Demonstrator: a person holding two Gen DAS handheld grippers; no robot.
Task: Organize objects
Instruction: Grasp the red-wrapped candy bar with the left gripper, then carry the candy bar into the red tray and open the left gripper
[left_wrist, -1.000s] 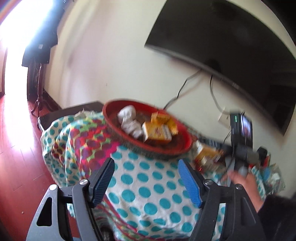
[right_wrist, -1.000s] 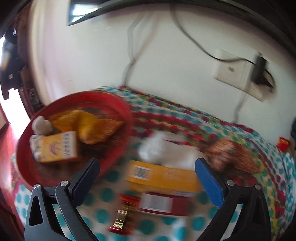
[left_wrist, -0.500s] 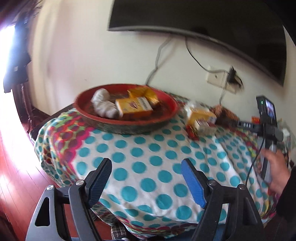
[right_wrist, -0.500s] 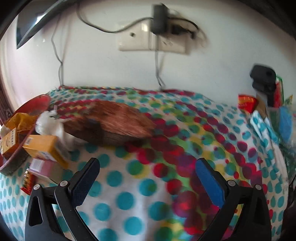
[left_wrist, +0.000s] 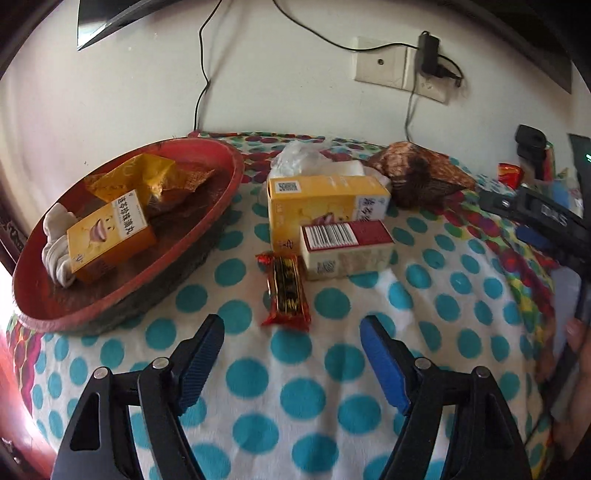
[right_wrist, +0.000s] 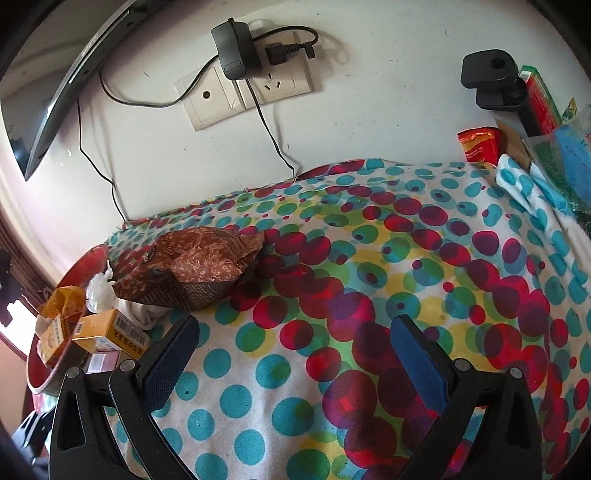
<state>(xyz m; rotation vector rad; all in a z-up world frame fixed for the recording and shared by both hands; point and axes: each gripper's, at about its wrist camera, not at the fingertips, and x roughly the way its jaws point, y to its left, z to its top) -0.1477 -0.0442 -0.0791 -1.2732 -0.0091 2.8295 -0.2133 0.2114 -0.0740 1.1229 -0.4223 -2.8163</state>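
A: From the left wrist, what lies ahead?

B: The left hand-held gripper (left_wrist: 291, 334) is spread wide and empty. The red snack bar (left_wrist: 287, 290) lies on the bench (left_wrist: 424, 325) just beyond its tips, long axis pointing away along the fingers. The red tray (left_wrist: 218, 218) sits ahead to the left.

A: And the right wrist?

B: The right hand-held gripper (right_wrist: 295, 334) is also spread, holding nothing, over bare cloth. The boxes (right_wrist: 110, 334) sit far left, so the left one looks nearer.
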